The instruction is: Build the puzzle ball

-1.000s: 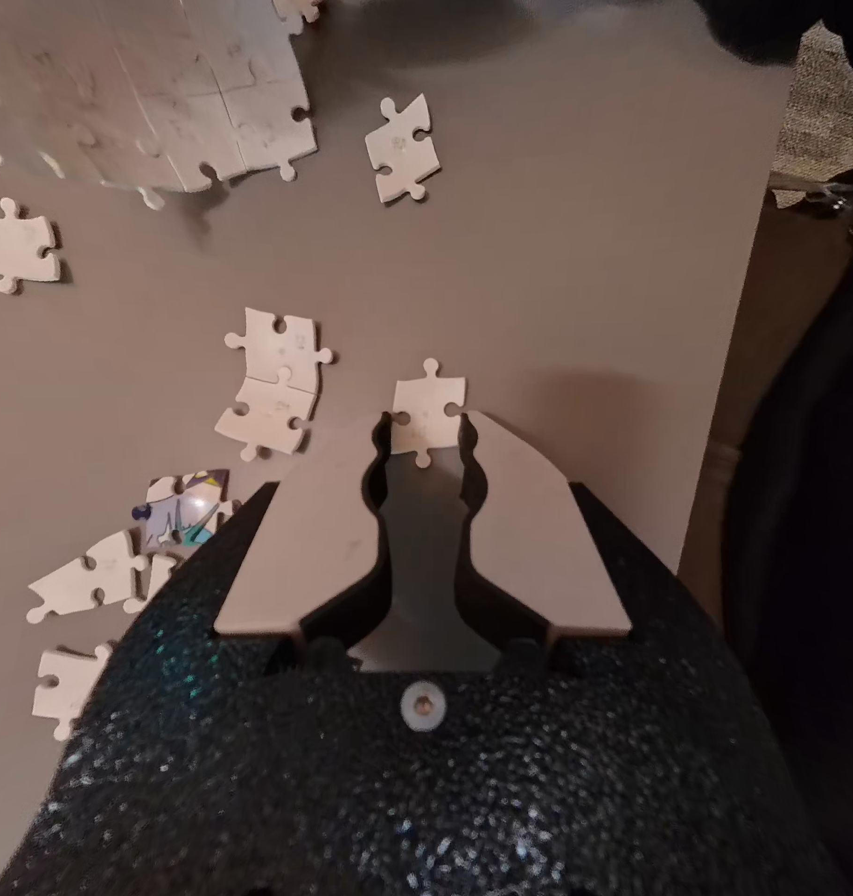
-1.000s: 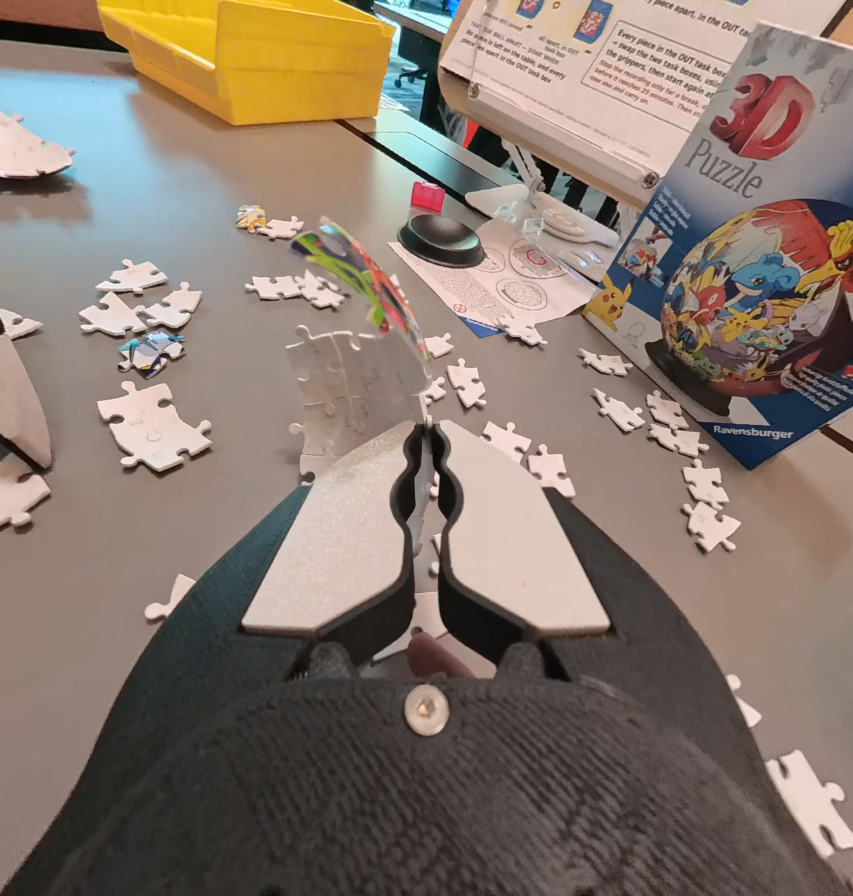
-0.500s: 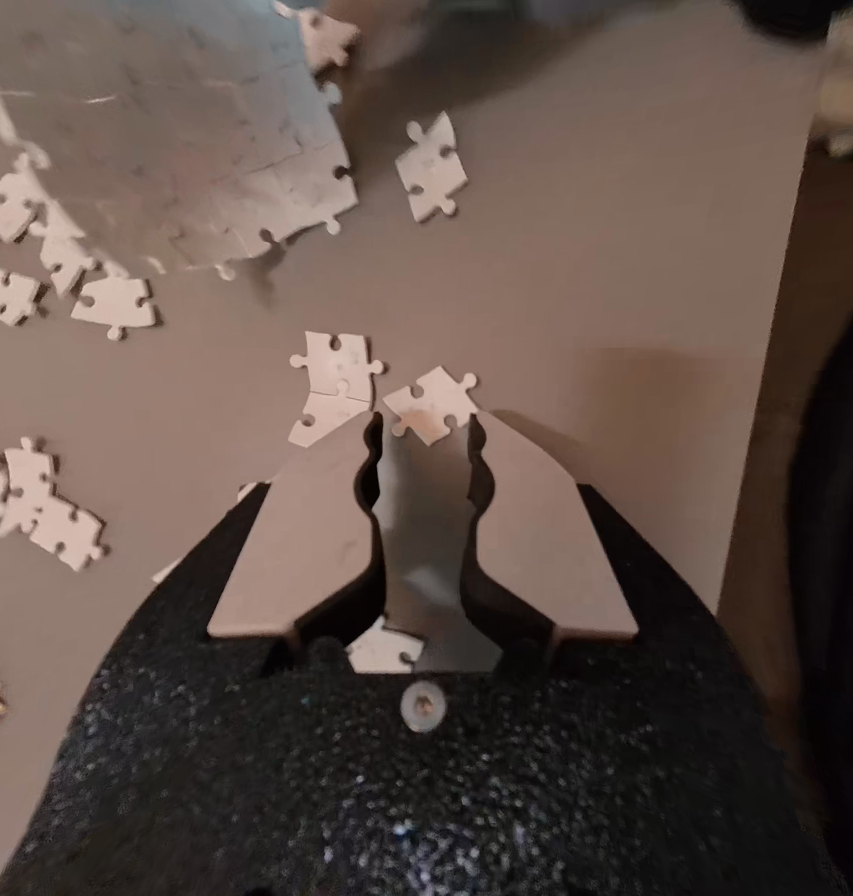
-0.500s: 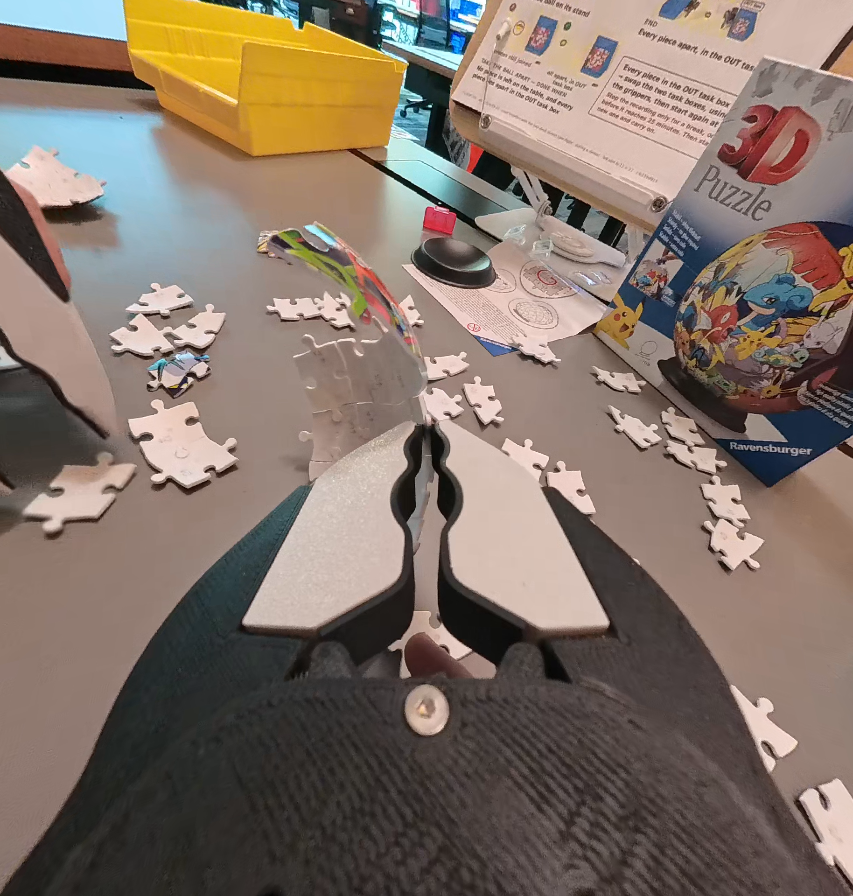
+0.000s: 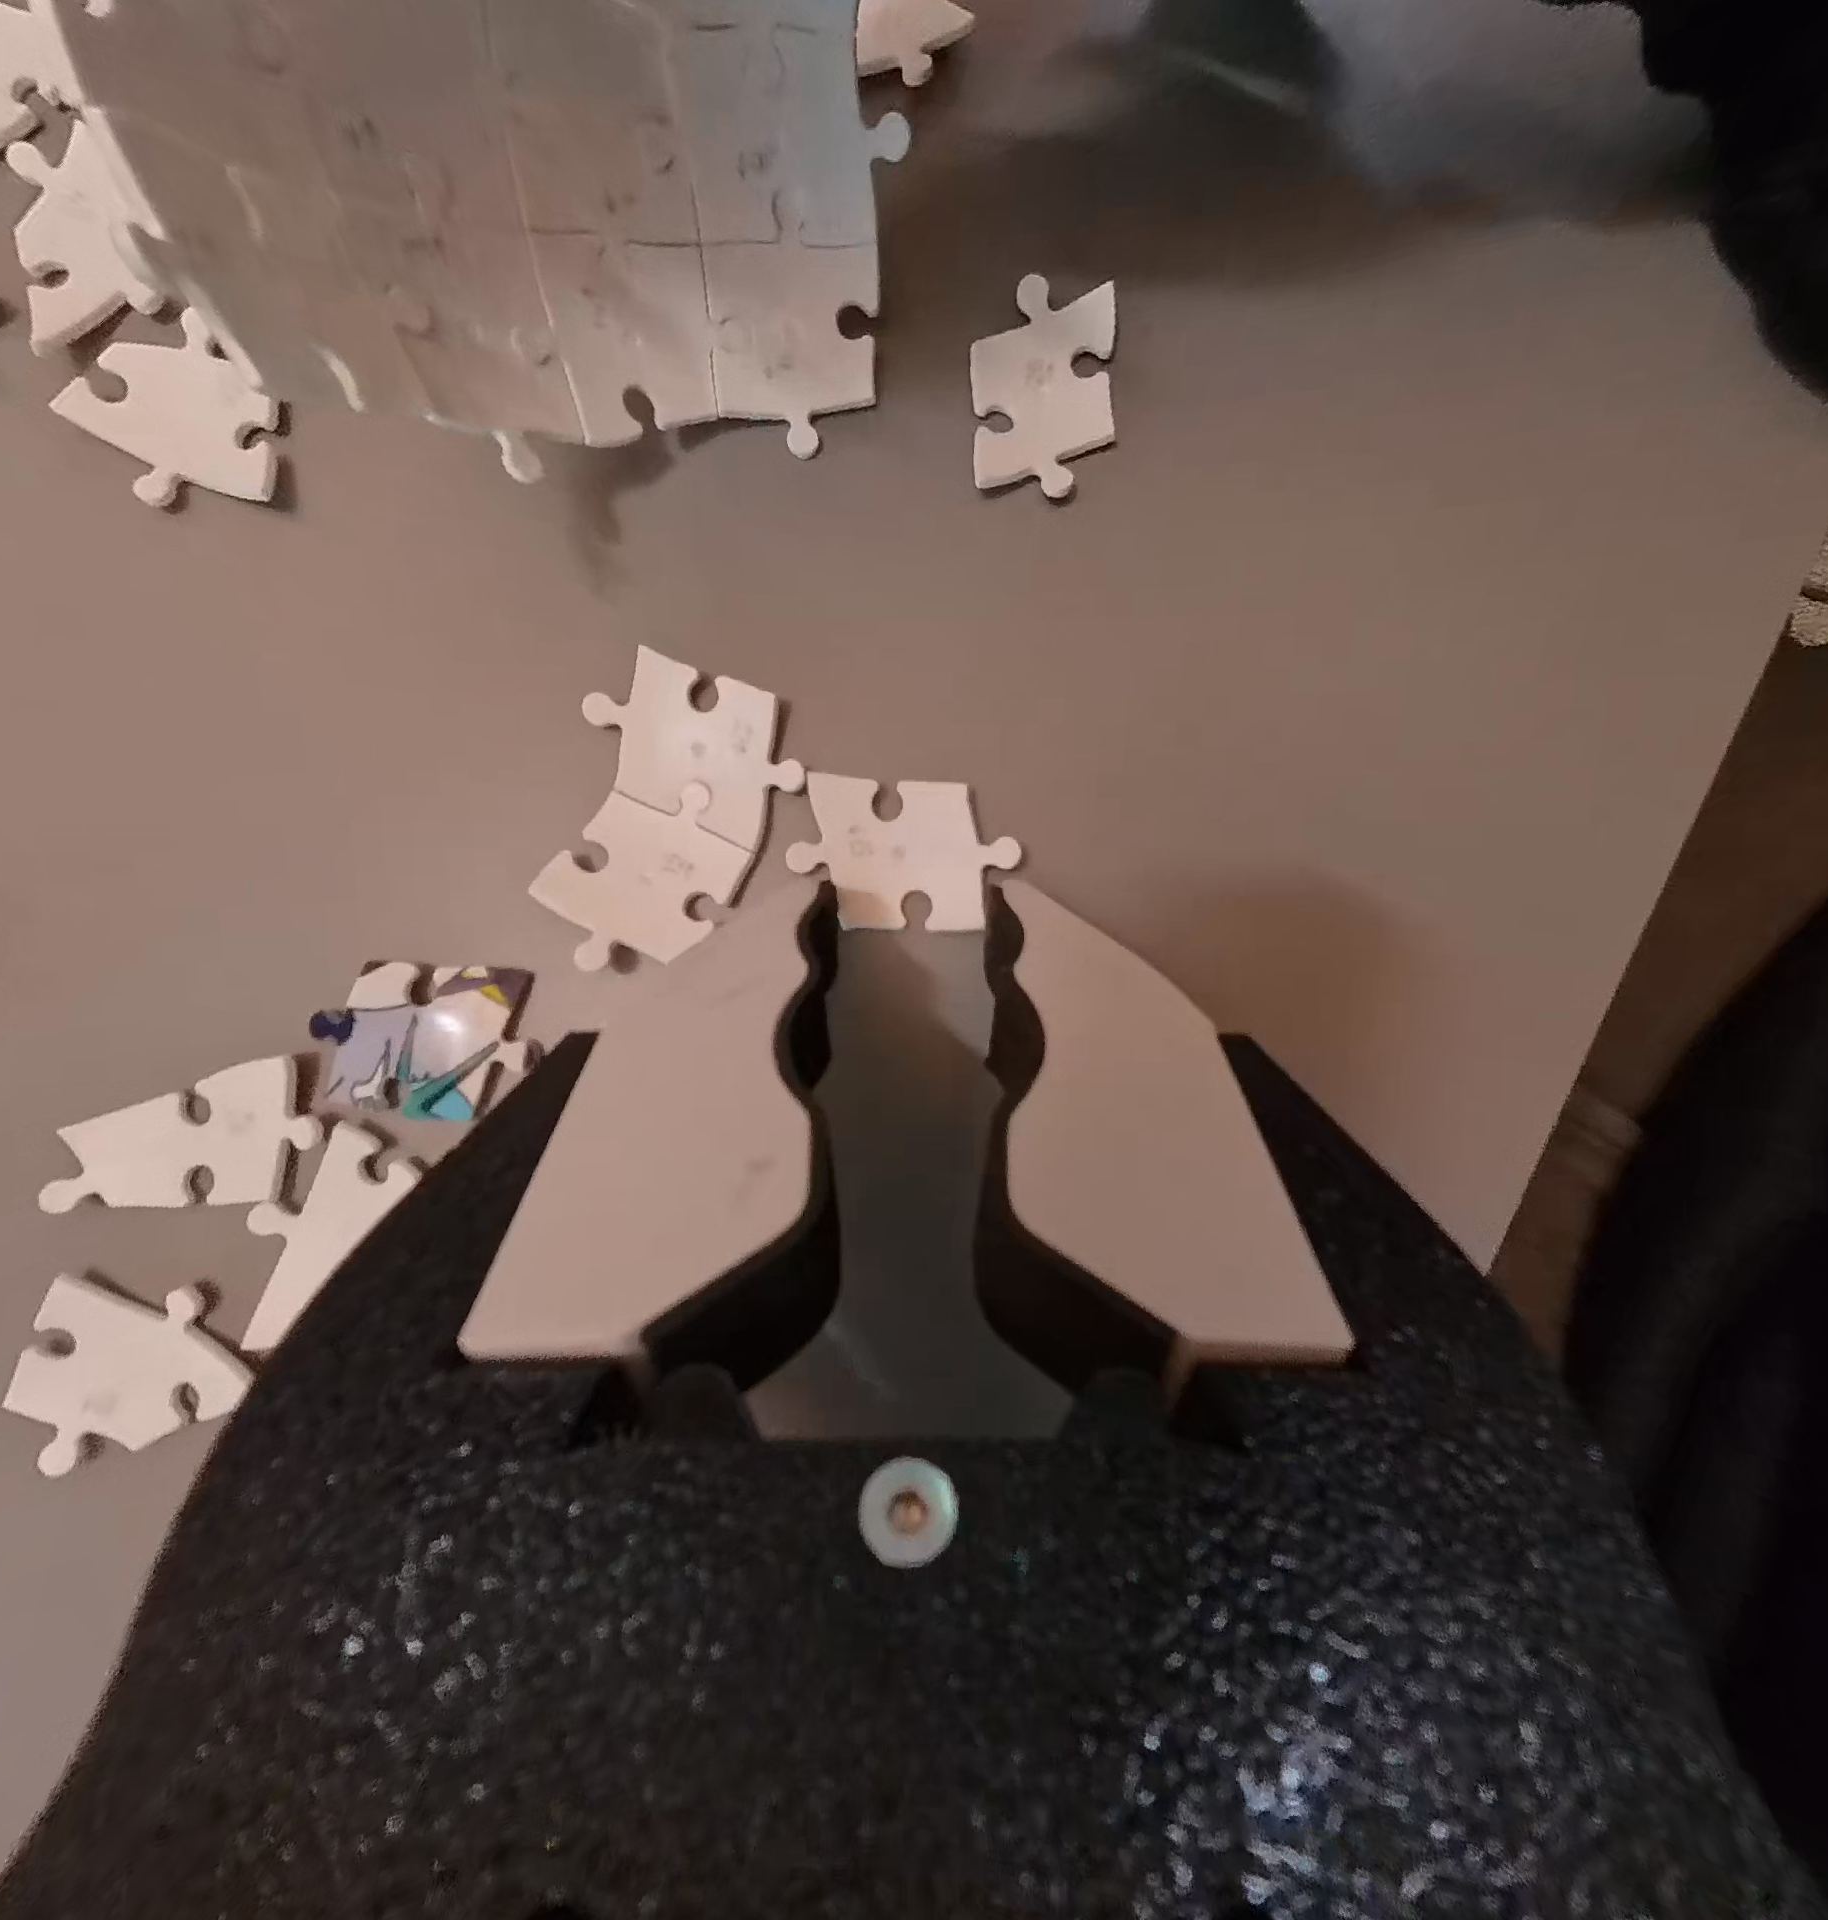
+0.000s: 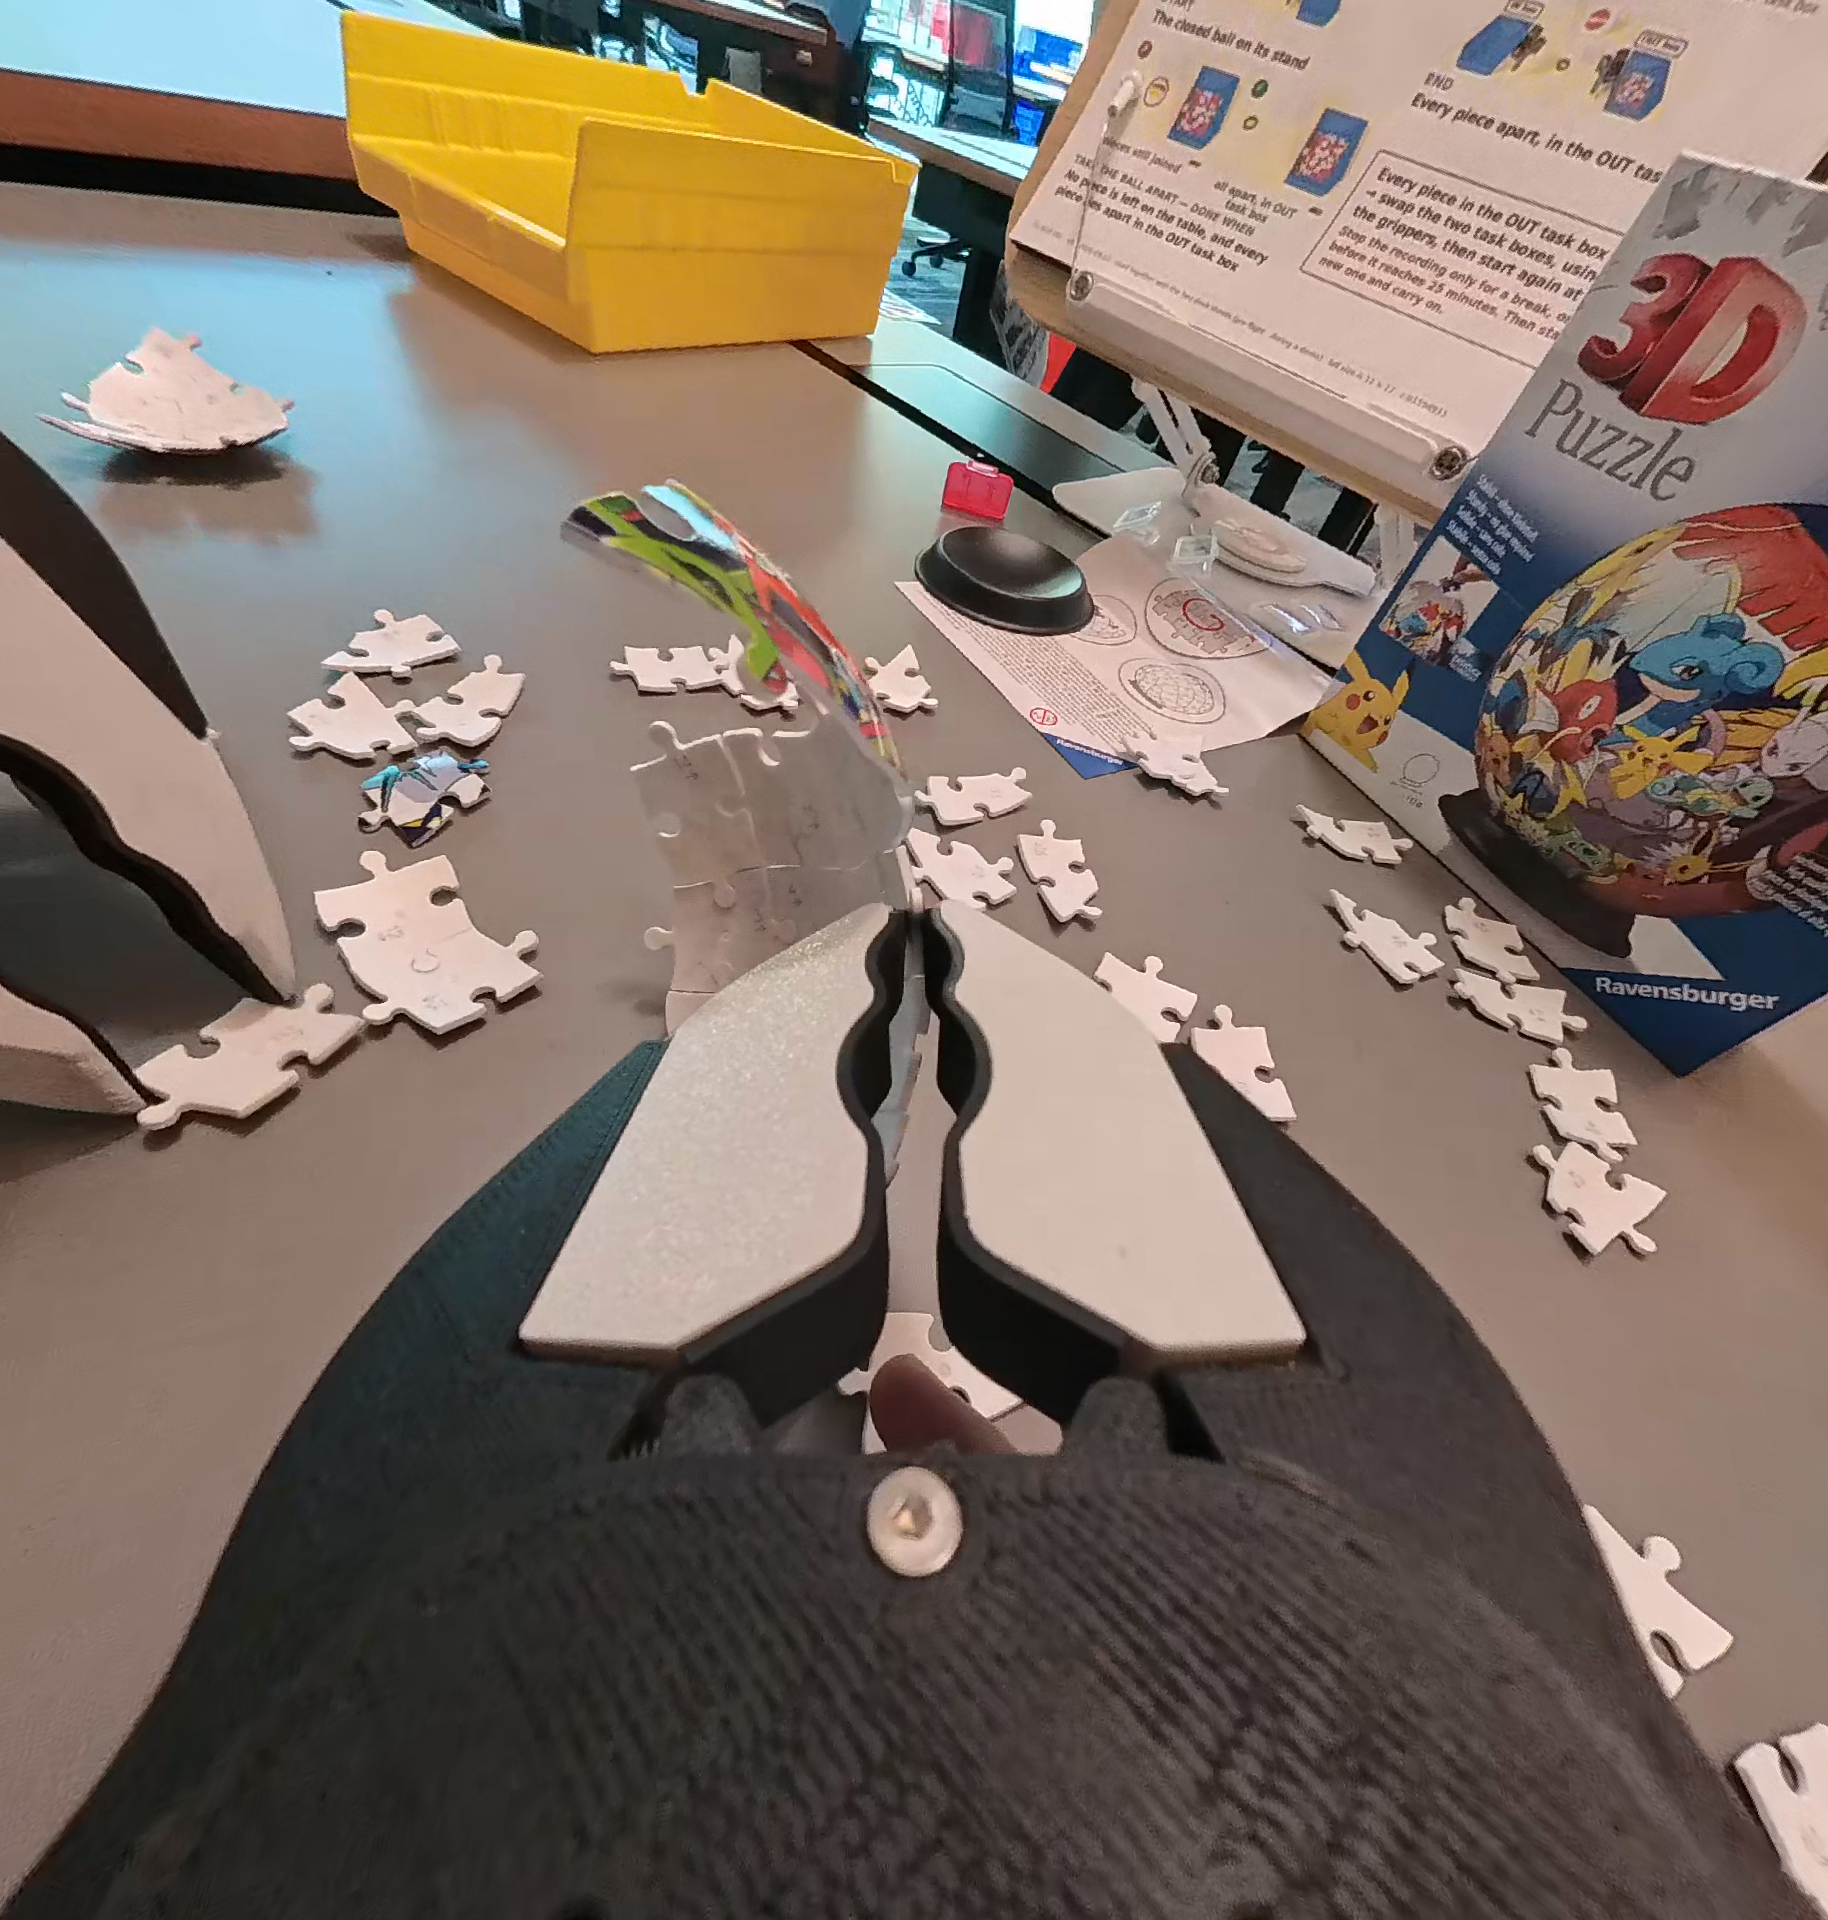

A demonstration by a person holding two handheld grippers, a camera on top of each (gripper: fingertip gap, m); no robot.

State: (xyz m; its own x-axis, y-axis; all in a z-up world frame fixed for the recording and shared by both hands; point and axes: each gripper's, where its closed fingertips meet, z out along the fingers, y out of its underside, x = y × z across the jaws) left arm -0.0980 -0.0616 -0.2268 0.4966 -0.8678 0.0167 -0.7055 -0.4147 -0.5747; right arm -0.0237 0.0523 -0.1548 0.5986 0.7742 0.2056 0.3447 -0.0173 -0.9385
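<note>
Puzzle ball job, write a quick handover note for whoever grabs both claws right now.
Right claw: shut on the curved assembled section, held upright above the table.
Left claw: open, tips at a loose single piece lying face-down, not gripped.
Done: that section, a joined pair, a smaller shell far back.
Left: many loose pieces; the black stand is unused.

Printed writing is borne by the puzzle box (image 6: pixel 1616 665) at right, the instruction board (image 6: pixel 1357 187) behind it, and a leaflet (image 6: pixel 1118 665). Marks on the back of the puzzle section (image 5: pixel 577 208) are too faint to read.
</note>
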